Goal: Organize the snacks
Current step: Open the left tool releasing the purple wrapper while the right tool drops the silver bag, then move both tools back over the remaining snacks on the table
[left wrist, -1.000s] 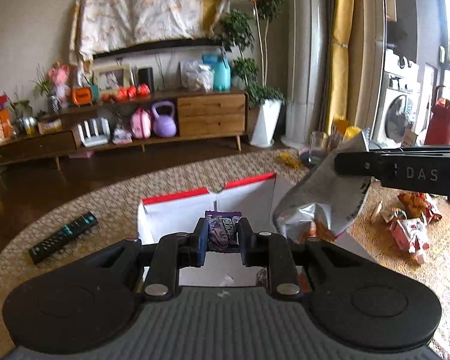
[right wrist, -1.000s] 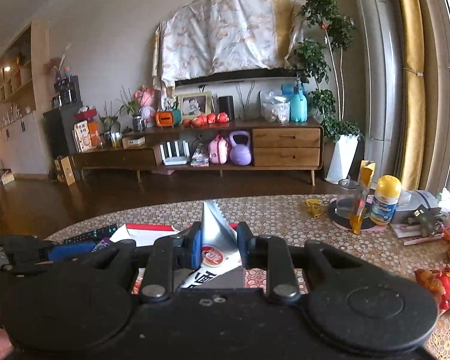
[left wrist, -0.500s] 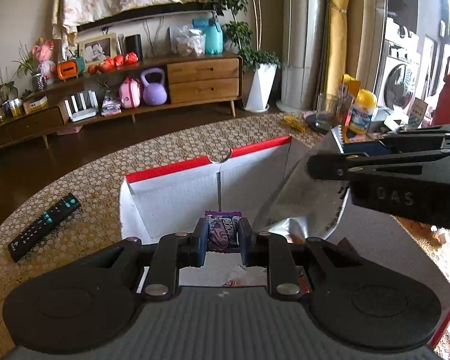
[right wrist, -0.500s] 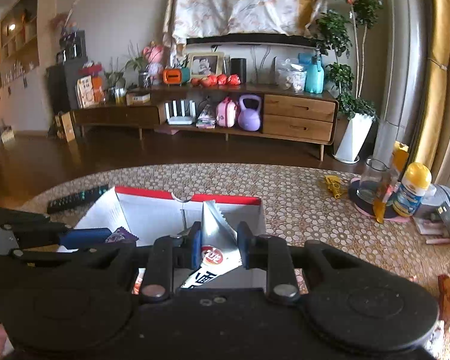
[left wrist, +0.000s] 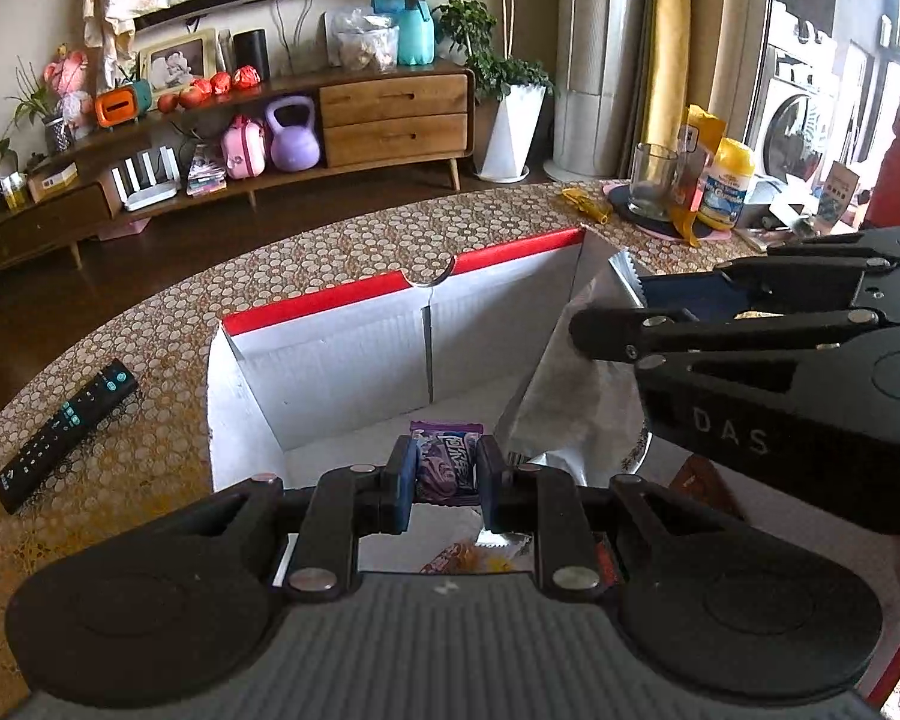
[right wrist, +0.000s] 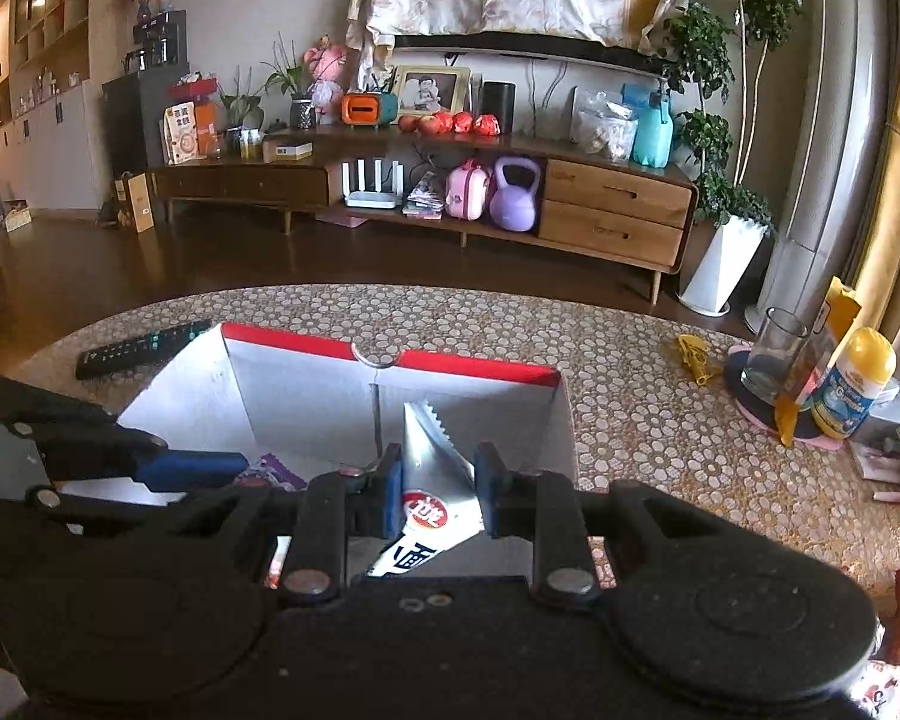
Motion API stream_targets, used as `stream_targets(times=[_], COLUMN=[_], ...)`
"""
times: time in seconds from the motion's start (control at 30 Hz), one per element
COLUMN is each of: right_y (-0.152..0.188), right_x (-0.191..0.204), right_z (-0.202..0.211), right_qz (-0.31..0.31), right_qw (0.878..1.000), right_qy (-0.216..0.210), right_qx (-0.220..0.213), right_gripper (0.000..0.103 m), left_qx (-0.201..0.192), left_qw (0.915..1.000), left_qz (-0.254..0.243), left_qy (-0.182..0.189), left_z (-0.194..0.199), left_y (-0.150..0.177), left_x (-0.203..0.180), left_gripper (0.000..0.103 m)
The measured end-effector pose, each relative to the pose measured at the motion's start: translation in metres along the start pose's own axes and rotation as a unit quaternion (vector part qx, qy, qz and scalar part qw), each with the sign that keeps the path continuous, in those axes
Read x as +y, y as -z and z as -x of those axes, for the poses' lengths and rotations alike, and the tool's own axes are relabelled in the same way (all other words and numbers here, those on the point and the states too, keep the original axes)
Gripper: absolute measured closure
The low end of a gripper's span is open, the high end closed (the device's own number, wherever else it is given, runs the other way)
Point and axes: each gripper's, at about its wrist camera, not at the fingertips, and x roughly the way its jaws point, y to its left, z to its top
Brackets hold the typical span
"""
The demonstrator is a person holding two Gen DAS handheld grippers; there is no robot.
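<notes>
Hovering over the open white box point(left wrist: 330, 360) with the red rim, the left hand-held gripper point(left wrist: 439, 468) is clenched on a small purple snack packet point(left wrist: 444, 463), held above the box's inside. The right hand-held gripper point(right wrist: 437, 495) is clamped on a silver snack bag point(right wrist: 435, 480) at its serrated top, the bag hanging into the box's right side. A remote control point(left wrist: 66, 426) lies on the pebble-patterned bench point(left wrist: 330, 240) left of the box.

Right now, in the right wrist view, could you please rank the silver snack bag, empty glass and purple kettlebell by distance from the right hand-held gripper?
1. Silver snack bag, clamped in the right hand-held gripper.
2. Empty glass, on the table, right.
3. Purple kettlebell, across the room on the sideboard shelf.
</notes>
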Motion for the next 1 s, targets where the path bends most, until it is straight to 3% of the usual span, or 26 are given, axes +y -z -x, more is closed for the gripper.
stream_targets(times=[0.1, 0.27, 0.33, 0.4, 0.7, 1.0], right_y=[-0.001, -0.002, -0.002, -0.002, -0.001, 0.017], right_x=[0.002, 0.005, 0.007, 0.006, -0.009, -0.054], right_z=[-0.001, -0.004, -0.002, 0.005, 0.052, 0.104], right_qz=[0.01, 0.019, 0.025, 0.026, -0.006, -0.075], right_qw=[1.0, 1.0, 1.0, 1.0, 0.998, 0.993], right_qy=[0.003, 0.007, 0.012, 0.015, 0.023, 0.035], right_qx=[0.001, 0.007, 0.006, -0.004, -0.051, -0.09], right_gripper=[0.08, 0.067, 0.054, 0.048, 0.037, 0.023], left_qx=[0.0, 0.003, 0.0, -0.01, -0.058, -0.098], left_qw=[1.0, 0.9997, 0.9996, 0.9992, 0.9974, 0.9952], left_qz=[-0.004, -0.001, 0.001, 0.003, 0.011, 0.0], left_qy=[-0.004, -0.023, -0.03, -0.039, -0.041, -0.003], left_z=[0.0, 0.001, 0.005, 0.012, 0.046, 0.07], left_y=[0.0, -0.001, 0.0, 0.001, -0.001, -0.012], left_x=[-0.001, -0.004, -0.005, -0.008, -0.032, -0.091], left_gripper=[0.082, 0.077, 0.064, 0.026, 0.025, 0.019])
